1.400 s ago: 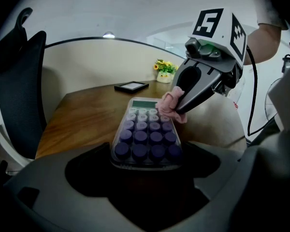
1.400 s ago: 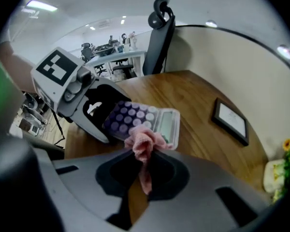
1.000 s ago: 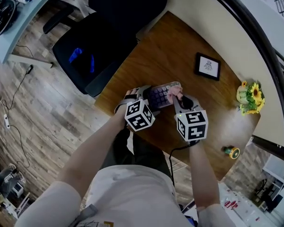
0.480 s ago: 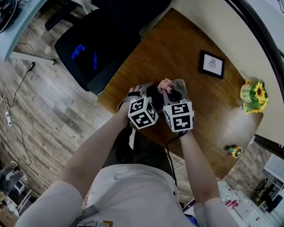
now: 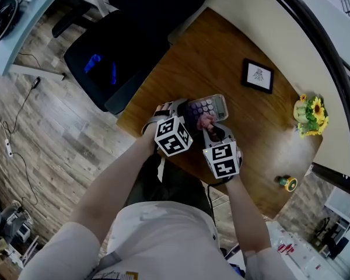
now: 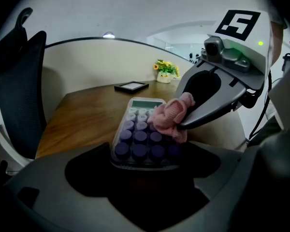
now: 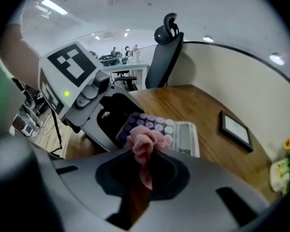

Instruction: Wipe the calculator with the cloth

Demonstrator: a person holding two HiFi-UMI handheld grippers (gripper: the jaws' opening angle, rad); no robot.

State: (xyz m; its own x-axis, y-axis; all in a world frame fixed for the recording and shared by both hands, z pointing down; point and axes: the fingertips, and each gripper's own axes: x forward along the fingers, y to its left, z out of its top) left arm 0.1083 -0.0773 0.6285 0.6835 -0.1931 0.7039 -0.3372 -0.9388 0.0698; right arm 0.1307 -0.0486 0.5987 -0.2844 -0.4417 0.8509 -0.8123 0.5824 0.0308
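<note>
A calculator (image 5: 209, 106) with purple keys and a pale display lies on the round wooden table (image 5: 221, 57). My left gripper (image 5: 178, 114) is shut on its near end, and the key rows (image 6: 141, 132) run away from the jaws in the left gripper view. Shut on a bunched pink cloth (image 5: 207, 122), my right gripper (image 5: 210, 127) presses it onto the keys near the calculator's right side. In the right gripper view the cloth (image 7: 144, 143) sticks out of the jaws over the calculator (image 7: 179, 134). The left gripper view shows the cloth (image 6: 170, 118) under the right gripper's fingers (image 6: 208, 115).
A small framed picture (image 5: 257, 76) lies further back on the table. A pot of yellow flowers (image 5: 309, 116) stands at the right edge, and a small yellow and green object (image 5: 287, 185) sits near the front right edge. A black office chair (image 5: 122, 57) stands off the table's left.
The right gripper carried the cloth from the calculator's right end leftward over it, then drew it back toward me across the keys. The left gripper kept its hold.
</note>
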